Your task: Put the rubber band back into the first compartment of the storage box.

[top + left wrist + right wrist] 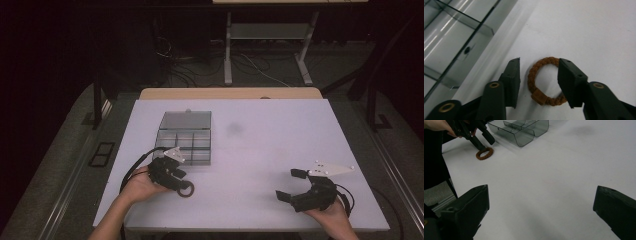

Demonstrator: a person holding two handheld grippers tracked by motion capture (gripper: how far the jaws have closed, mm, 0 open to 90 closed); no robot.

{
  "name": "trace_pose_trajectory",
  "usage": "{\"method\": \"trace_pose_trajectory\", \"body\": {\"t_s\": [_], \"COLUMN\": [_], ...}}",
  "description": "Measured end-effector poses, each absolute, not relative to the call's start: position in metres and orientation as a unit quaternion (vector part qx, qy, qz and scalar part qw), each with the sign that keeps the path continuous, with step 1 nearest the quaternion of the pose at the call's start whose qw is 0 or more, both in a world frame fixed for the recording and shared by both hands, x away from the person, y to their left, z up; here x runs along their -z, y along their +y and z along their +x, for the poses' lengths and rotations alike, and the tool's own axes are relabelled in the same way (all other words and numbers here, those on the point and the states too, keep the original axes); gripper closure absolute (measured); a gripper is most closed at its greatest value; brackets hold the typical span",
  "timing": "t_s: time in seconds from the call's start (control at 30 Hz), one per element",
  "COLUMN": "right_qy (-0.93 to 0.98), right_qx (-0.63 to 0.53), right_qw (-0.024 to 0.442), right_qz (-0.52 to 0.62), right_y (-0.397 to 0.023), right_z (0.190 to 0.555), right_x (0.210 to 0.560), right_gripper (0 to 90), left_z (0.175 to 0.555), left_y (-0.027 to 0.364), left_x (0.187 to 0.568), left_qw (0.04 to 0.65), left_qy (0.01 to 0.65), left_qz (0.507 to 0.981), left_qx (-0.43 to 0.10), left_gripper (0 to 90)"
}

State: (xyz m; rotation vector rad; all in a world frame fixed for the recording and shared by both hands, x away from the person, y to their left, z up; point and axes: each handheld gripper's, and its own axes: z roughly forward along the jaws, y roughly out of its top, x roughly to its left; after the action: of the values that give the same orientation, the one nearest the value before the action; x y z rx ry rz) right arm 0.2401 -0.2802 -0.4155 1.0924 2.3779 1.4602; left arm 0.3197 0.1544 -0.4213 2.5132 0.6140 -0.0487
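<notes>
The left gripper [539, 72] is open around the brown ring [545, 81], perhaps touching one side, and should squeeze next; the right gripper [292, 185] waits wide open, holding nothing.

The left tongs' [539, 83] one jaw is covering part of the braided ring [544, 81]. The clear compartment box [451, 42] is running off the left gripper view's edge, its small dark speck too blurred to identify.

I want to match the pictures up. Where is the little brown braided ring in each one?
High view: braided ring low left of centre, at the left tongs.
Left gripper view: lower centre, between the open tongs.
Right gripper view: upper left, beside the other tongs.
Shared landmark: the clear divided box, close to the ring in all three.
</notes>
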Motion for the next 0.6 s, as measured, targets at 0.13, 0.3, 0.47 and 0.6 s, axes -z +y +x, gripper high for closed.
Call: {"method": "trace_pose_trajectory", "body": {"t_s": [0.13, 0.3, 0.47, 0.6], "right_qy": [0.791, 0.792, 0.792, 0.792], "right_qx": [-0.486, -0.486, -0.486, -0.485], "right_qw": [0.072, 0.07, 0.069, 0.07], "right_qz": [0.364, 0.363, 0.362, 0.363], "right_y": [-0.28, -0.2796, -0.2792, -0.2798], "right_z": [0.2401, 0.2398, 0.2396, 0.2404], "right_x": [0.4156, 0.4156, 0.4156, 0.4161], "right_gripper": [0.6, 0.6, 0.6, 0.6], "left_z": [0.319, 0.322, 0.3205, 0.3209], "left_y": [0.1523, 0.1513, 0.1511, 0.1515], "left_x": [0.4241, 0.4264, 0.4265, 0.4266], "left_qw": [0.266, 0.26, 0.258, 0.256], "left_qy": [0.231, 0.222, 0.211, 0.206], "left_qz": [0.936, 0.939, 0.943, 0.944], "left_qx": [0.024, 0.018, 0.003, -0.001], "left_gripper": [61.3, 66.1, 70.9, 75.1]}}
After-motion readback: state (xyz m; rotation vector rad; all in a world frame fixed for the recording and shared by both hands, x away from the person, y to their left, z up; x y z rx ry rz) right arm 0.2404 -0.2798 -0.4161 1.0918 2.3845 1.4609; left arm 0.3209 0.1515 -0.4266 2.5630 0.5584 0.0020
